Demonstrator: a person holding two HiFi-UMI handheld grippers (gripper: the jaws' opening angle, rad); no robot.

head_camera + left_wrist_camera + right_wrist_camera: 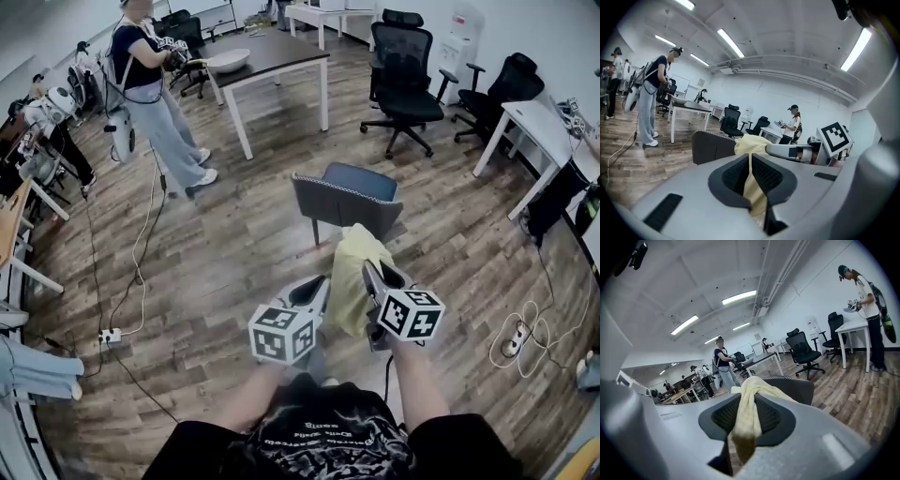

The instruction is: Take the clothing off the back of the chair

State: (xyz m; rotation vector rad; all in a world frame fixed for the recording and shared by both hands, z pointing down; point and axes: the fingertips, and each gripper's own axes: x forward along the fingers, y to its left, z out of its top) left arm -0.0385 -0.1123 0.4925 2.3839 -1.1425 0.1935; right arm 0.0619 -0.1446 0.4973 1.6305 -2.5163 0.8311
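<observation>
Your left gripper point(750, 165) was clamped on a thin fold of the yellow clothing point(753, 143). Your right gripper point(746, 414) was clenched on a thicker bunch of it, with a tail hanging below the jaws. In the head view the garment hung between the two grippers, just in front of the grey chair point(347, 195). Its upper end lay close by the chair's back, but whether it touched there could not be told. Beyond, a person point(155, 89) stood beside a table point(281, 52) on the wooden floor point(234, 253).
</observation>
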